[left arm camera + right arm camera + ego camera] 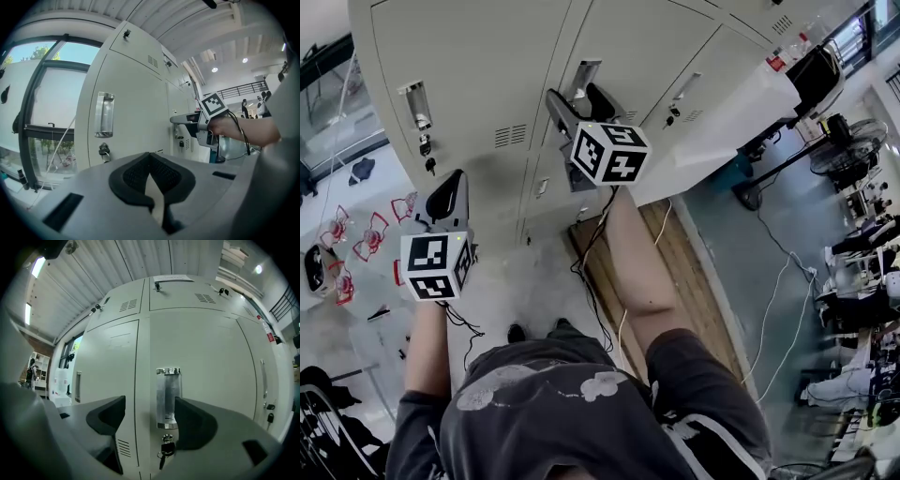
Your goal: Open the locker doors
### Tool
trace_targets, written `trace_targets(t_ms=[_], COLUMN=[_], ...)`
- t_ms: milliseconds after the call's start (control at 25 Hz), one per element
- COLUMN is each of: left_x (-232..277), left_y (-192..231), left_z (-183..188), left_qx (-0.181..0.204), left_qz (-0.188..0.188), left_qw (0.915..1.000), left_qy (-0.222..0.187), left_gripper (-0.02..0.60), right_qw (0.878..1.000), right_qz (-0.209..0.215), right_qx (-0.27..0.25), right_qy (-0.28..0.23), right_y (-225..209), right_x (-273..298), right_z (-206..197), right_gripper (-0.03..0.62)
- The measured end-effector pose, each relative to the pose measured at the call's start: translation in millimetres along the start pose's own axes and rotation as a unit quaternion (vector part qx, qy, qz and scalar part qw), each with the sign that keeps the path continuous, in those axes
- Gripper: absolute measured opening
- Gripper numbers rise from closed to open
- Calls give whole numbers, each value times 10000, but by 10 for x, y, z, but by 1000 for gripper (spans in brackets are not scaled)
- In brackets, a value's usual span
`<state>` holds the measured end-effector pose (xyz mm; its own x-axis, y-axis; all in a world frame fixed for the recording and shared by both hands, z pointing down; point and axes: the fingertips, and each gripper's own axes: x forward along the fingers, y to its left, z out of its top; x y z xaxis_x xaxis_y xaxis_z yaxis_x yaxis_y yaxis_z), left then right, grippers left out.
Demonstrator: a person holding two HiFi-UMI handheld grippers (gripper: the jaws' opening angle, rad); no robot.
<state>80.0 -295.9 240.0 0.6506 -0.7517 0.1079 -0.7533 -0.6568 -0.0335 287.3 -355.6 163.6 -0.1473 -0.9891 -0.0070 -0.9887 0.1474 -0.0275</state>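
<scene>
A row of pale grey lockers (487,75) stands before me, all doors closed. My right gripper (578,99) is open at the middle door's recessed metal handle (584,75). In the right gripper view that handle (168,397) sits between the spread jaws of the right gripper (150,418), slightly nearer the right pad, with a key (165,448) hanging in the lock below. My left gripper (448,194) is shut on nothing, a short way below the left door's handle (415,103). The left gripper view shows the left gripper (152,180) closed, with that handle (104,121) and a key (104,151) ahead.
A wooden board (666,272) lies on the floor right of my legs, with cables (773,300) trailing across. A white counter (741,112) adjoins the lockers on the right, a fan (839,141) beyond it. Red objects (366,234) lie at the left by a window (42,131).
</scene>
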Motion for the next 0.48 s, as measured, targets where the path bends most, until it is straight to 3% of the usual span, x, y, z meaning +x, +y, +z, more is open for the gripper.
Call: trace_targets(t_ms=[280, 480], left_x=[61, 39], left_y=[-49, -50], left_z=[-8, -32], left_qx=[-32, -81], left_qz=[171, 289], left_qw=[9998, 9995], left_qy=[58, 76], left_gripper=[9, 9], right_qw=[9996, 9992], right_qz=[271, 374], right_qx=[116, -117], right_qy=[-41, -122], right_y=[-7, 104], right_x=[113, 167], right_z=[33, 94], right_gripper=[331, 331])
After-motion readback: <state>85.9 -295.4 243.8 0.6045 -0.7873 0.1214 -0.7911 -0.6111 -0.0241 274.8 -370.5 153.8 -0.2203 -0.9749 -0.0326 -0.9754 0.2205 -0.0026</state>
